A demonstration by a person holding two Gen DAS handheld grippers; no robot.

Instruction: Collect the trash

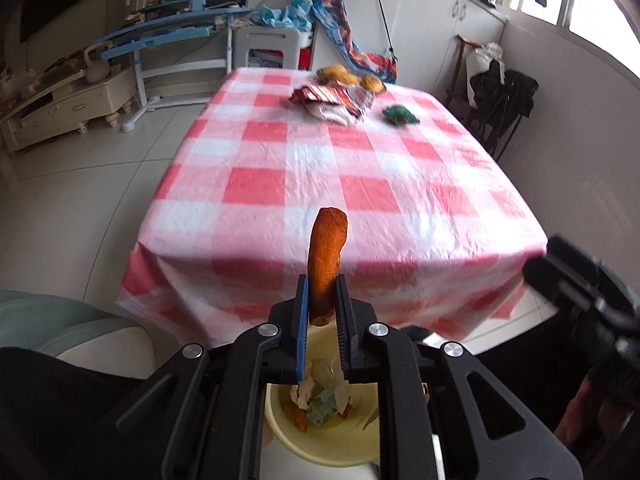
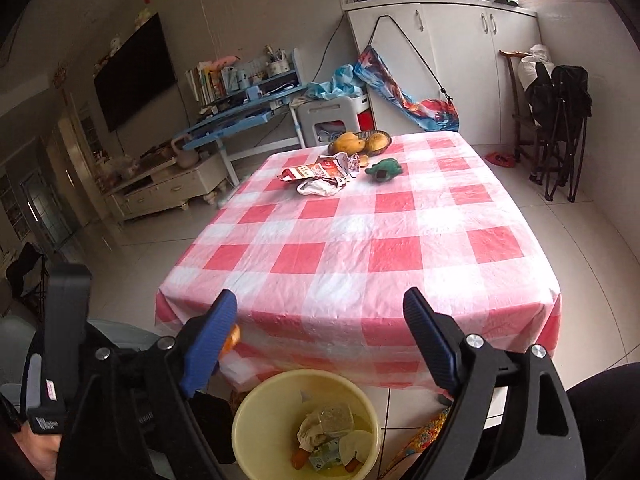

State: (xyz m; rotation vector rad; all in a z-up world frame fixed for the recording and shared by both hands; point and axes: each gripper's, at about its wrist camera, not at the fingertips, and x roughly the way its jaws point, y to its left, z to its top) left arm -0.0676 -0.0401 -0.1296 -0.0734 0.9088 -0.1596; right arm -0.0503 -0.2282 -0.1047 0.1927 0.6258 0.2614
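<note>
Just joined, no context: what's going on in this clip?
A person is clearing trash with a handheld gripper in each hand. The left gripper is shut on an orange peel strip, held above the yellow bin on the floor at the near table edge; the bin already holds paper scraps and peel. The right gripper is open and empty. On the far end of the checked tablecloth, crumpled wrappers are not yet collected, next to a green toy and a fruit basket.
</note>
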